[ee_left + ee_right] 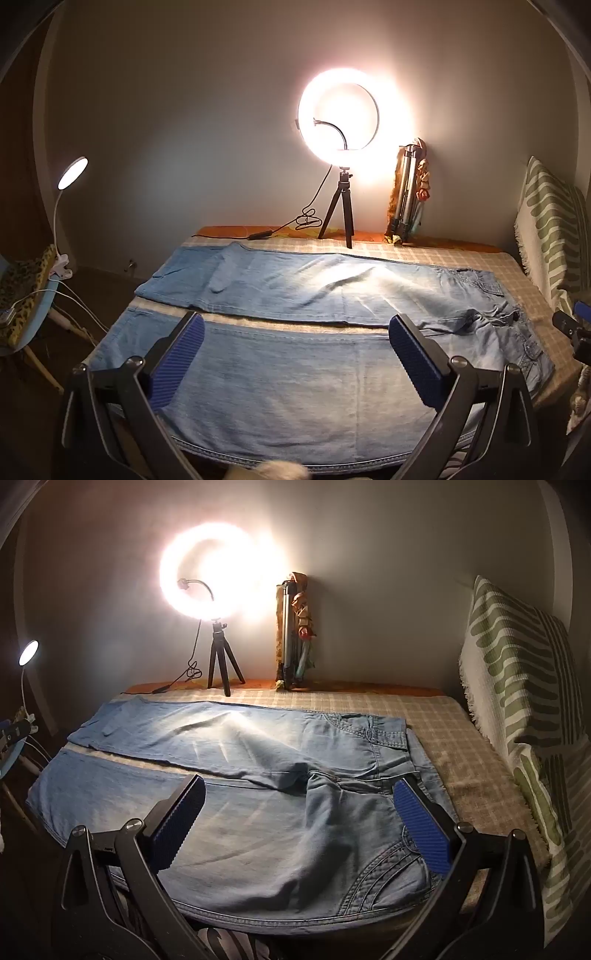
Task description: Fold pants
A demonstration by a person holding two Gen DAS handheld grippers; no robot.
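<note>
Pants [295, 332] lie spread flat and unfolded across the checked tabletop [461, 746], legs toward its left edge and waistband toward its right, while the left gripper [295, 354] and right gripper [299, 823] hover over the near leg with jaws released, so every fold remains.

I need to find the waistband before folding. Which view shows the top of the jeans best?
The right wrist view: the waistband and pockets lie lit and near. The left wrist view shows it small, toward the right edge.
</note>
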